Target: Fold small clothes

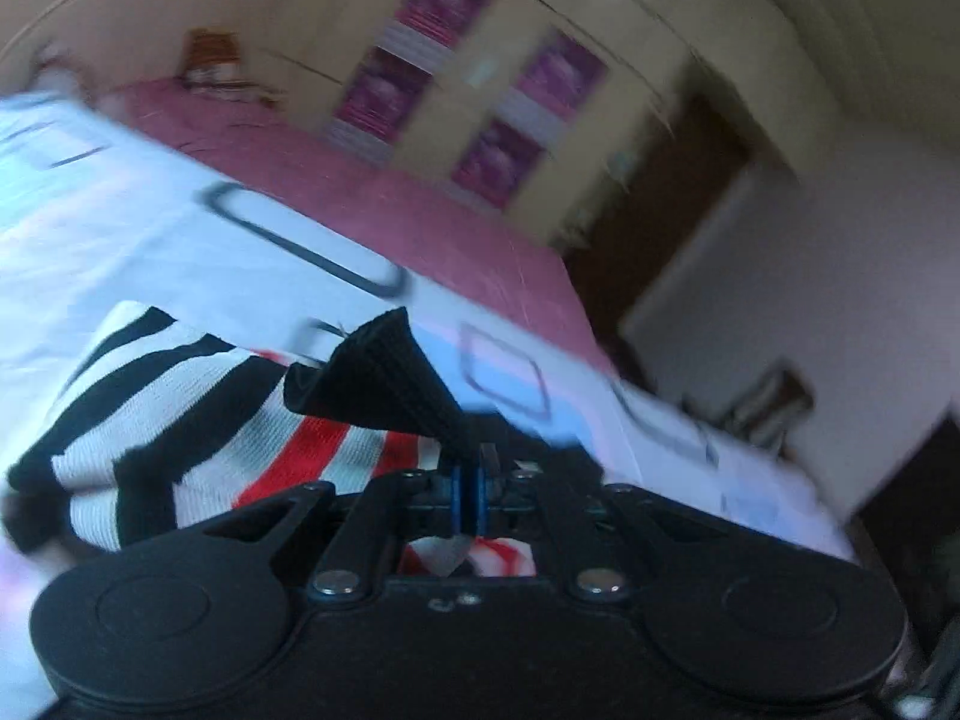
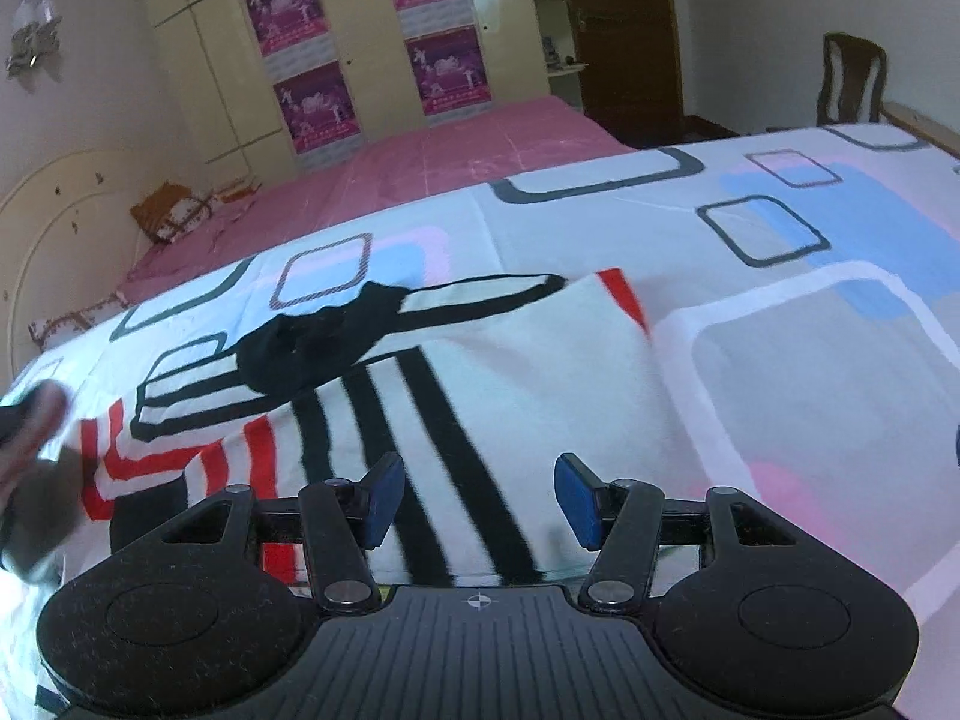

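A small white garment with black and red stripes (image 2: 480, 372) lies spread on the patterned sheet (image 2: 810, 360). In the left wrist view my left gripper (image 1: 468, 480) is shut on the garment's black ribbed cuff (image 1: 390, 372), which sticks up from between the blue pads; the striped cloth (image 1: 198, 420) trails off to the left, lifted and bunched. My right gripper (image 2: 477, 495) hovers just above the garment's near edge, open, with nothing between its blue pads (image 2: 384, 495). A blurred hand (image 2: 30, 438) shows at the left edge of the right wrist view.
The sheet covers a bed with a pink cover (image 2: 468, 144) beyond it. Cream wardrobes with purple posters (image 2: 360, 48) stand at the back, a brown door (image 2: 624, 30) and a wooden chair (image 2: 852, 84) to the right.
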Available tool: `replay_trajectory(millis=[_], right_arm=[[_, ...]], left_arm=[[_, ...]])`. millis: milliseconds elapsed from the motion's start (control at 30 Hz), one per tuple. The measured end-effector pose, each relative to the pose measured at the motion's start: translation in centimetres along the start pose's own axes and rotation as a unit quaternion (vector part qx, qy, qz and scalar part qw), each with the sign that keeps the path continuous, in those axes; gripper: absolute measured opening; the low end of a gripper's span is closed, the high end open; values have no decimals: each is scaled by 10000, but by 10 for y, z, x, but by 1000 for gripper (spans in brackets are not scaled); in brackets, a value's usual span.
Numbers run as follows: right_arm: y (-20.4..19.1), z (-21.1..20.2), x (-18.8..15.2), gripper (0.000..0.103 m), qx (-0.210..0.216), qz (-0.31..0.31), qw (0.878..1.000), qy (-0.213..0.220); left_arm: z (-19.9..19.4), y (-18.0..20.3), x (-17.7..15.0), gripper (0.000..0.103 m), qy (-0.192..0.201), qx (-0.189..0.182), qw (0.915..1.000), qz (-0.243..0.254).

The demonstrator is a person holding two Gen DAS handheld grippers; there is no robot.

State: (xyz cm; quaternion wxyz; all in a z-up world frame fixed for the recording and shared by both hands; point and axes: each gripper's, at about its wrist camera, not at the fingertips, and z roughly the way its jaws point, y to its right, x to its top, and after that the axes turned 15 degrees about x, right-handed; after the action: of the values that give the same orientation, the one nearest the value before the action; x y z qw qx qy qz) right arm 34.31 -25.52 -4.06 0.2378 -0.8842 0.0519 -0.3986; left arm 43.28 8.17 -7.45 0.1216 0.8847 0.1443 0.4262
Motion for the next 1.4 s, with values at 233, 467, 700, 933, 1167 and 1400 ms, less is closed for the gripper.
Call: replay_trajectory(millis=[233,467,700,933,1167,1400], right_arm=[[40,-27,4,57,55,407,9991,115],[60,-48,12,78,390,481,9977,269],[33,0,12,59,1426,745,9865,-289],[12,66,11,59,1132,512,9901,-657],[-13,92,16,30,919,-309,9906,-964],[-38,48,39,5,977,-938,9907,-159]], left_arm=[[59,113,-51,8,-700,193,9834,1661],[34,128,-88,70,-683,-313,9761,2037],[-45,-14,-53,48,-178,636,9903,1219],[-29,-103,-47,45,-476,1623,9788,1155],[-3,-107,-48,21,-746,1258,9756,1637],[1,-116,-45,13,-772,1238,9787,1444]])
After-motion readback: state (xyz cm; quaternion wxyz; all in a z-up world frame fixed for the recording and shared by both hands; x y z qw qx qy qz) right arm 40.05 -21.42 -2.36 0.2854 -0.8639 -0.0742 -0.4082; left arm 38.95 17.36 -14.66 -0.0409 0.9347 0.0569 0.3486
